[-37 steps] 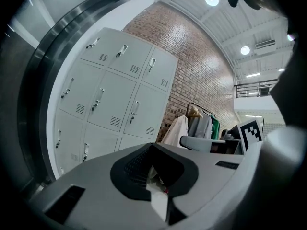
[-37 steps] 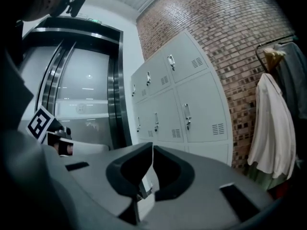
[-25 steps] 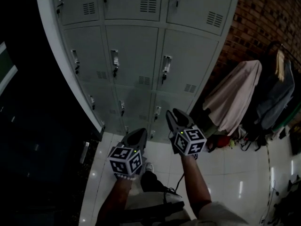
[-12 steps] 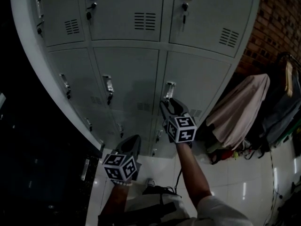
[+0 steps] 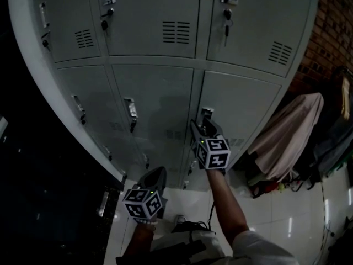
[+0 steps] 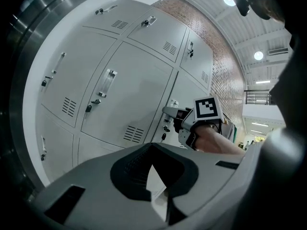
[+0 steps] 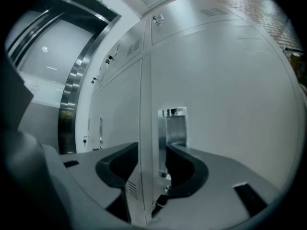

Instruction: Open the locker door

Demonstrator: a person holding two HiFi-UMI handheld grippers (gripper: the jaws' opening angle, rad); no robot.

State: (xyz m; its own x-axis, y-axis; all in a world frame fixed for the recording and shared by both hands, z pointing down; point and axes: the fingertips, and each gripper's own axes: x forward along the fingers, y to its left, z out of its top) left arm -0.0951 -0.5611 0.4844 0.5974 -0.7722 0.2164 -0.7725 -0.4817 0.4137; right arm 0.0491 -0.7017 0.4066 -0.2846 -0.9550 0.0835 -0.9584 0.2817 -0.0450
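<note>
A bank of grey metal lockers fills the head view. The middle-row right locker door (image 5: 248, 106) has a chrome handle (image 5: 207, 113) at its left edge. My right gripper (image 5: 201, 123) is up against that handle and open. In the right gripper view the handle (image 7: 173, 128) stands just ahead of my right gripper (image 7: 152, 150), its lower end between the jaws, and the pads are not pressed on it. My left gripper (image 5: 156, 175) hangs low in front of the bottom row, shut and empty. The left gripper (image 6: 153, 150) view shows the right gripper (image 6: 172, 113) at the door.
Keys hang in the locks of the top-row doors (image 5: 226, 16). Coats (image 5: 284, 139) hang on a rack to the right, in front of a brick wall (image 5: 331, 26). A white tiled floor (image 5: 287, 217) lies below. A dark metal frame (image 7: 72, 99) borders the lockers on the left.
My right gripper has risen and reached forward from below the lockers to the chrome handle, and its jaws have spread. The left gripper has stayed low. The lockers are closer in view.
</note>
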